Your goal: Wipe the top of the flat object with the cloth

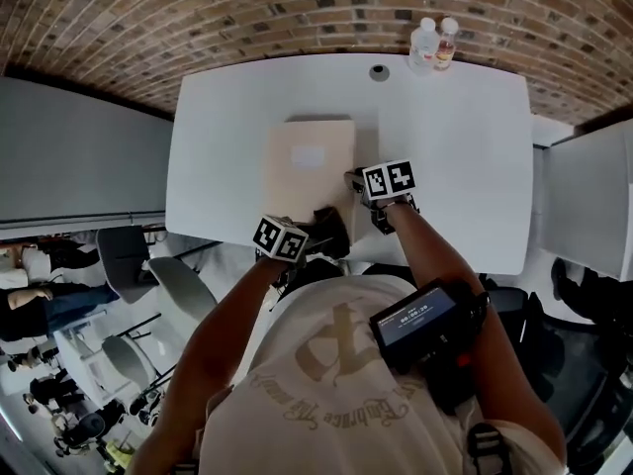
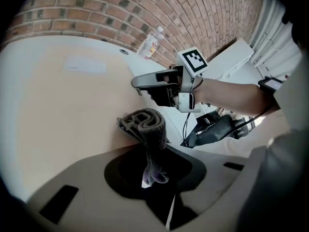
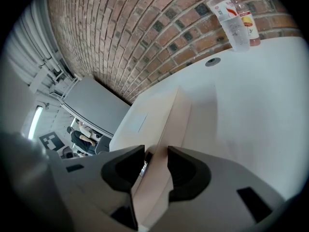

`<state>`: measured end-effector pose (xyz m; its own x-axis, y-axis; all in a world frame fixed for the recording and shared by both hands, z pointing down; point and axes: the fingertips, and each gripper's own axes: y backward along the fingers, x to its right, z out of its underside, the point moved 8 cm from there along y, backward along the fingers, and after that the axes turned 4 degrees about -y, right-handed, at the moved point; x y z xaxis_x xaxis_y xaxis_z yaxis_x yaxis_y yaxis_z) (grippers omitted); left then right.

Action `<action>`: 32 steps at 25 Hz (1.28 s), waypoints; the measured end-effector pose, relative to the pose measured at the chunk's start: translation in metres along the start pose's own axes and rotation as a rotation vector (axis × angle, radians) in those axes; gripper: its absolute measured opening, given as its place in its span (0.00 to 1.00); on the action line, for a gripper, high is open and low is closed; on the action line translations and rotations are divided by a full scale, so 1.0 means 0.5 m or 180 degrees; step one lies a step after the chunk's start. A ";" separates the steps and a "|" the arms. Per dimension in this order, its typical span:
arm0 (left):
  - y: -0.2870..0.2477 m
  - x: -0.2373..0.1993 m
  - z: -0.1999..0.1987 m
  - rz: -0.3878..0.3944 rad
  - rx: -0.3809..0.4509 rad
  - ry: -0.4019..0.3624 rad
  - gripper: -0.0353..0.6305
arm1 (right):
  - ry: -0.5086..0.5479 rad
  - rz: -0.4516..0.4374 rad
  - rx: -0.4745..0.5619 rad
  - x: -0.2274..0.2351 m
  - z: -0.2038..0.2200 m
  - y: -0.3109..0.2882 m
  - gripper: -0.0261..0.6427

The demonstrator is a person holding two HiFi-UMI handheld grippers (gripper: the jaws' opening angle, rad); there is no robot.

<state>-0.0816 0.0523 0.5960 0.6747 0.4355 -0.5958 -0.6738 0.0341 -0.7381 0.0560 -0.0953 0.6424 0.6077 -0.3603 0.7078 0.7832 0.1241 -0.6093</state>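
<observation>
Dark grey cloth [image 2: 145, 124], bunched into a loose roll, is pinched between the jaws of the left gripper [image 2: 152, 170], and its free end meets the near edge of the flat box [image 1: 309, 161]. The cloth is probably held this way so that a thick pad of fabric faces the surface.

The box lies flat on the white table [image 1: 445, 146], left of the middle. It is pale beige and smooth, with a paler rectangular label on its top, and no dirt shows on it.

At the box's right near edge, the right gripper [image 3: 155, 166] has its jaws closed on the thin side wall. This looks like a steadying hold, so the box does not slide under the wiping.

Two bottles [image 1: 435, 43] stand at the far right, well apart from the box.
</observation>
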 end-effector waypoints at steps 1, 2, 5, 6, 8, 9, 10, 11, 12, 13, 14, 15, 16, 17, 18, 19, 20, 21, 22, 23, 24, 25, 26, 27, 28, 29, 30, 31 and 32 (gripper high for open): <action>0.014 -0.011 0.011 -0.0028 0.0041 0.0072 0.20 | 0.0008 -0.0012 -0.0008 0.001 0.001 0.000 0.28; 0.030 -0.023 0.024 -0.0064 0.0082 0.0143 0.20 | 0.0015 -0.0023 -0.0017 0.002 0.003 0.000 0.28; 0.082 -0.064 0.061 -0.0204 0.0196 0.0344 0.20 | 0.0047 -0.0054 -0.0031 0.006 0.000 0.000 0.28; 0.101 -0.079 0.072 -0.0252 0.0229 0.0400 0.20 | 0.0059 -0.0062 -0.0030 0.007 -0.003 -0.001 0.28; 0.133 -0.103 0.097 -0.0335 0.0272 0.0497 0.20 | 0.0072 -0.0069 -0.0030 0.007 -0.002 -0.002 0.28; 0.148 -0.111 0.109 -0.0376 0.0280 0.0530 0.20 | 0.0074 -0.0071 -0.0034 0.006 0.002 -0.001 0.28; 0.162 -0.118 0.121 -0.0420 0.0282 0.0552 0.20 | 0.0075 -0.0073 -0.0039 0.004 0.005 -0.001 0.28; 0.175 -0.124 0.130 -0.0464 0.0288 0.0568 0.20 | 0.0072 -0.0073 -0.0041 0.001 0.007 -0.001 0.28; 0.187 -0.131 0.138 -0.0500 0.0302 0.0583 0.20 | 0.0066 -0.0069 -0.0038 -0.001 0.008 -0.001 0.28; 0.197 -0.139 0.145 -0.0522 0.0327 0.0603 0.20 | 0.0057 -0.0062 -0.0033 -0.004 0.009 -0.001 0.28; 0.206 -0.147 0.151 -0.0525 0.0362 0.0628 0.20 | 0.0049 -0.0050 -0.0026 -0.005 0.009 -0.001 0.28; 0.213 -0.155 0.155 -0.0513 0.0403 0.0653 0.20 | 0.0040 -0.0034 -0.0015 -0.005 0.008 0.000 0.28; 0.218 -0.163 0.158 -0.0491 0.0444 0.0670 0.20 | 0.0030 -0.0013 0.0000 -0.005 0.006 0.001 0.29; 0.224 -0.172 0.160 -0.0466 0.0479 0.0673 0.20 | 0.0015 0.0013 0.0023 -0.005 0.003 0.002 0.28; 0.229 -0.179 0.163 -0.0436 0.0505 0.0662 0.20 | -0.0007 0.0043 0.0053 -0.005 0.003 0.003 0.28; 0.235 -0.187 0.166 -0.0402 0.0524 0.0642 0.20 | -0.0034 0.0072 0.0084 -0.006 0.005 0.003 0.28; 0.242 -0.194 0.170 -0.0364 0.0543 0.0618 0.20 | -0.0061 0.0098 0.0109 -0.008 0.009 0.003 0.28; 0.250 -0.201 0.175 -0.0328 0.0567 0.0597 0.20 | -0.0084 0.0122 0.0127 -0.010 0.012 0.002 0.28; 0.258 -0.208 0.179 -0.0298 0.0594 0.0579 0.20 | -0.0100 0.0150 0.0140 -0.013 0.013 0.001 0.28; 0.267 -0.215 0.183 -0.0276 0.0618 0.0563 0.20 | -0.0109 0.0185 0.0146 -0.016 0.014 0.001 0.28; 0.276 -0.222 0.186 -0.0260 0.0643 0.0549 0.20 | -0.0109 0.0226 0.0149 -0.019 0.015 0.001 0.28; 0.285 -0.230 0.190 -0.0249 0.0671 0.0536 0.20 | -0.0101 0.0269 0.0151 -0.021 0.014 0.000 0.28; 0.293 -0.239 0.193 -0.0238 0.0708 0.0528 0.20 | -0.0092 0.0311 0.0156 -0.023 0.013 0.001 0.28; 0.300 -0.250 0.195 -0.0223 0.0757 0.0526 0.20 | -0.0086 0.0353 0.0163 -0.023 0.013 0.002 0.28; 0.306 -0.260 0.196 -0.0208 0.0817 0.0529 0.20 | -0.0087 0.0391 0.0173 -0.022 0.013 0.004 0.28; 0.312 -0.271 0.196 -0.0196 0.0885 0.0536 0.20 | -0.0096 0.0426 0.0183 -0.022 0.015 0.006 0.28; 0.320 -0.282 0.194 -0.0193 0.0963 0.0546 0.20 | -0.0107 0.0459 0.0193 -0.024 0.016 0.007 0.28; 0.329 -0.293 0.190 -0.0197 0.1051 0.0561 0.20 | -0.0117 0.0493 0.0203 -0.026 0.017 0.007 0.28; 0.338 -0.305 0.182 -0.0207 0.1148 0.0580 0.20 | -0.0127 0.0532 0.0213 -0.029 0.017 0.007 0.28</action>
<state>-0.3260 0.0733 0.5909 0.7398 0.2569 -0.6219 -0.6686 0.3835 -0.6370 0.0511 -0.0817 0.6331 0.7338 -0.2927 0.6130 0.6770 0.2409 -0.6954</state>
